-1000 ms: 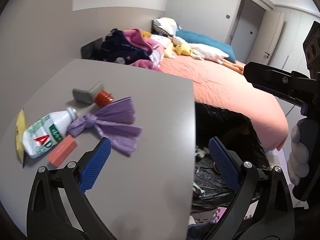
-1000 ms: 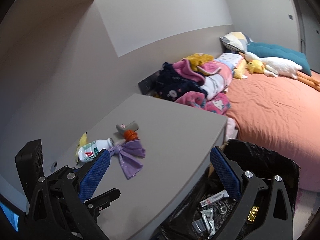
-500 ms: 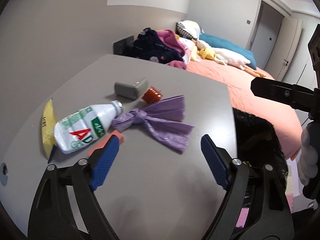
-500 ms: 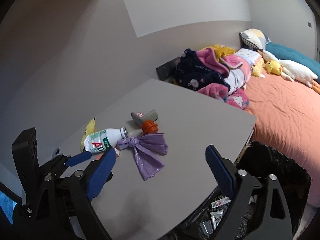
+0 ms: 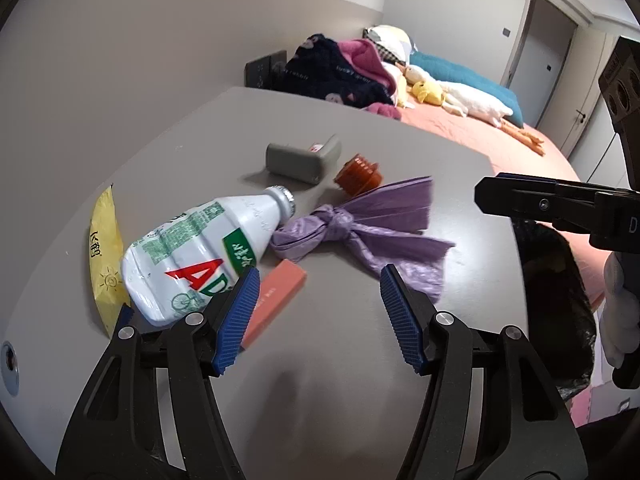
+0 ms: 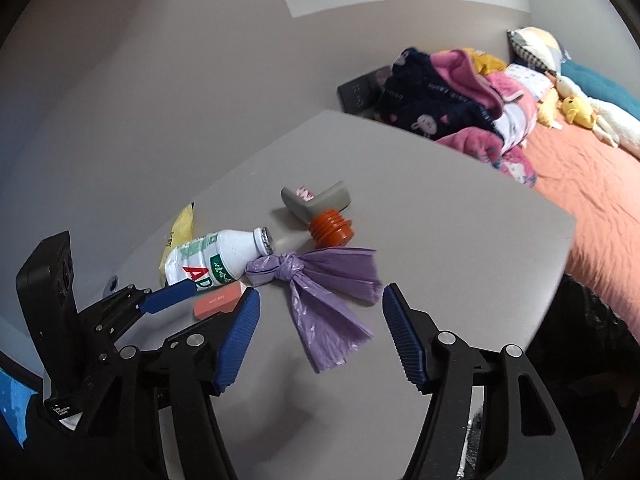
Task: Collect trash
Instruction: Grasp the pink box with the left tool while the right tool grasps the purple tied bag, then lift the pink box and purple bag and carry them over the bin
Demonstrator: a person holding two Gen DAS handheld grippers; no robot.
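Trash lies on a grey table (image 5: 360, 380): a knotted purple plastic bag (image 5: 360, 228) (image 6: 320, 280), a crushed white bottle (image 5: 196, 256) (image 6: 212, 258), a pink-orange box (image 5: 276, 296) (image 6: 218, 304), a yellow wrapper (image 5: 104, 248) (image 6: 180, 226), an orange cap (image 5: 358, 172) (image 6: 330, 232) and a grey corner piece (image 5: 304, 158) (image 6: 316, 200). My left gripper (image 5: 320, 316) is open and empty, just short of the bag and box. My right gripper (image 6: 320, 336) is open and empty, above the bag's near end.
A black-lined trash bin (image 5: 556, 292) stands off the table's right edge. A bed (image 6: 592, 184) with an orange cover, piled clothes (image 6: 452, 96) and plush toys lies beyond. A grey wall backs the table.
Both grippers have swung left from the bin side and moved in over the table toward the trash pile. Both stay open. The trash has not moved.
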